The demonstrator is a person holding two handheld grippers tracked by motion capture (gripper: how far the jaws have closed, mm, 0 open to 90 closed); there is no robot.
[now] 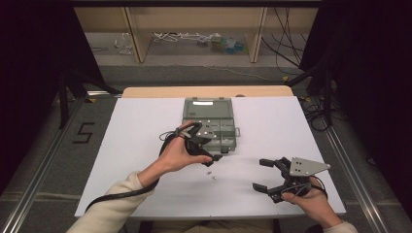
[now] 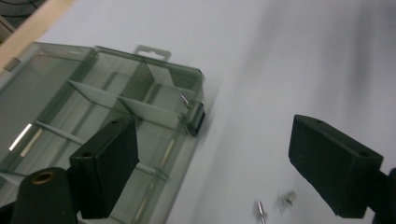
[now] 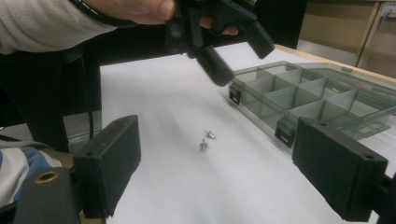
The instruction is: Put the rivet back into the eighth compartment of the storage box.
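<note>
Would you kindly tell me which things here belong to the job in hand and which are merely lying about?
In the job:
- compartment box, lid open
- two small screws on the white table
- left hand-held gripper, open
- right hand-held gripper, open

Lying about:
- cables on the floor
- floor marking "5"

A white table [image 1: 145, 145] stands on grey floor marked "5" [image 1: 83, 132], cables [image 1: 286, 43] behind.

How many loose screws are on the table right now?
2: the two screws lie side by side on the white table, just in front of the open organizer box. Others may be hidden inside its compartments.
</note>
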